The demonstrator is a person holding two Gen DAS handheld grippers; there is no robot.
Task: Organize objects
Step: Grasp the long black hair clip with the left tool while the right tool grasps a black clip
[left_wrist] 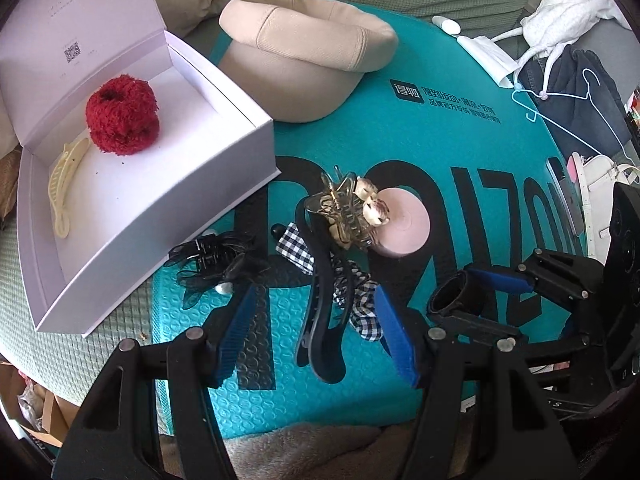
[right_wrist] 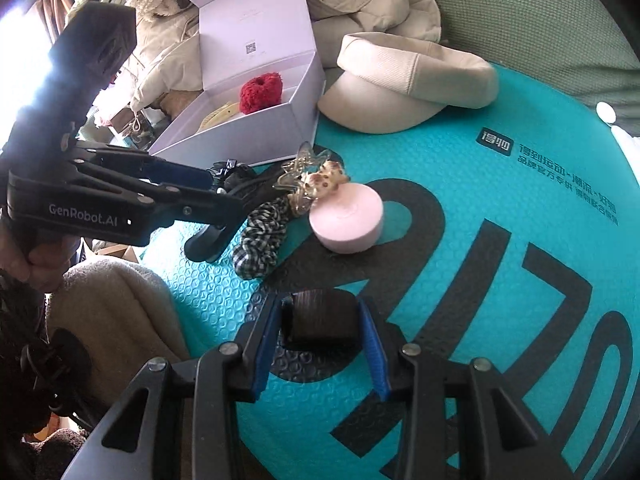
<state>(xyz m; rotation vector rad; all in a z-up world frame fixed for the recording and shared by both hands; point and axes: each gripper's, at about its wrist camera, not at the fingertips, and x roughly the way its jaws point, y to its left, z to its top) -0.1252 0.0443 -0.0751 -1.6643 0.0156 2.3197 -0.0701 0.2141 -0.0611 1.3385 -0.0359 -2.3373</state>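
Note:
My left gripper [left_wrist: 316, 336] is open and points down over a long black hair clip [left_wrist: 324, 300], which lies between its blue pads [left_wrist: 236, 332] without touching them. The clip rests on a checked scrunchie [left_wrist: 360, 300] on the teal bubble mailer [left_wrist: 440, 120]. My right gripper [right_wrist: 320, 344] is shut on a short black round band [right_wrist: 322, 316] just above the mailer; it is also seen as right gripper [left_wrist: 452, 292]. The left gripper [right_wrist: 224, 204] shows at the left of the right wrist view. The open white box [left_wrist: 160, 220] holds a red fluffy scrunchie [left_wrist: 122, 120] and a cream hair clip [left_wrist: 64, 188].
A clear claw clip with bear charms [left_wrist: 348, 208] leans on a pink round case [left_wrist: 404, 224]. A black mesh bow clip [left_wrist: 212, 260] lies by the box. A beige cap [left_wrist: 308, 48] sits behind. A blue hanger [left_wrist: 560, 116], clothes and a face mask [left_wrist: 488, 60] crowd the right.

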